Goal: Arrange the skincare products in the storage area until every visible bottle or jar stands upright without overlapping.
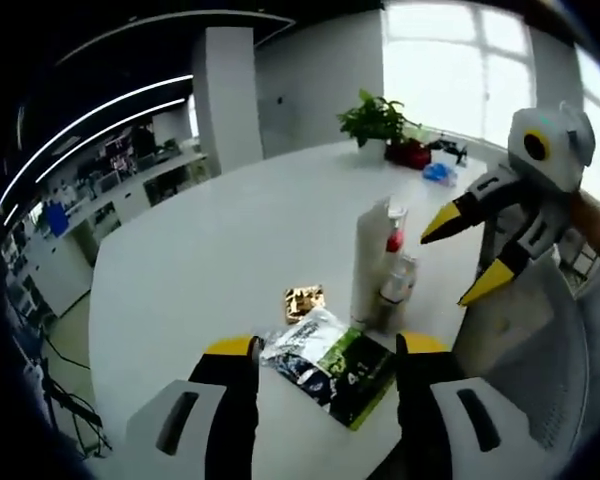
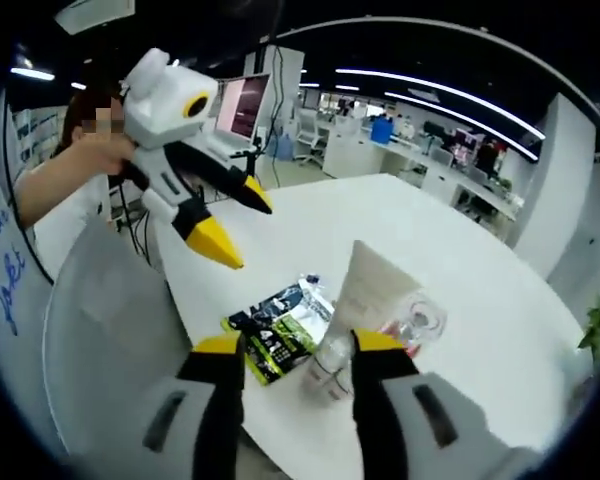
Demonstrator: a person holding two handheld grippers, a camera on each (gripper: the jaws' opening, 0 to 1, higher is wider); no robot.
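Note:
A tall white tube (image 1: 371, 258) stands upright on the white round table (image 1: 230, 240). Close beside it stand a small clear bottle (image 1: 396, 284) and a red-topped bottle (image 1: 395, 236). A green and black sachet (image 1: 332, 366) lies flat in front of them, between the jaws of my open left gripper (image 1: 325, 346). A small gold packet (image 1: 303, 300) lies just beyond it. My right gripper (image 1: 463, 253) hovers open to the right of the bottles. In the right gripper view, the right gripper (image 2: 298, 346) frames the small bottle (image 2: 330, 368), with the tube (image 2: 380, 285) and sachet (image 2: 280, 326) behind. The left gripper (image 2: 238, 222) is held open in the air.
A pale mesh chair (image 1: 525, 340) stands at the table's edge by the right gripper. A potted plant (image 1: 375, 120) and a blue item (image 1: 438, 172) sit at the far side. A person's hand (image 2: 100, 150) holds the left gripper. Desks and monitors fill the background.

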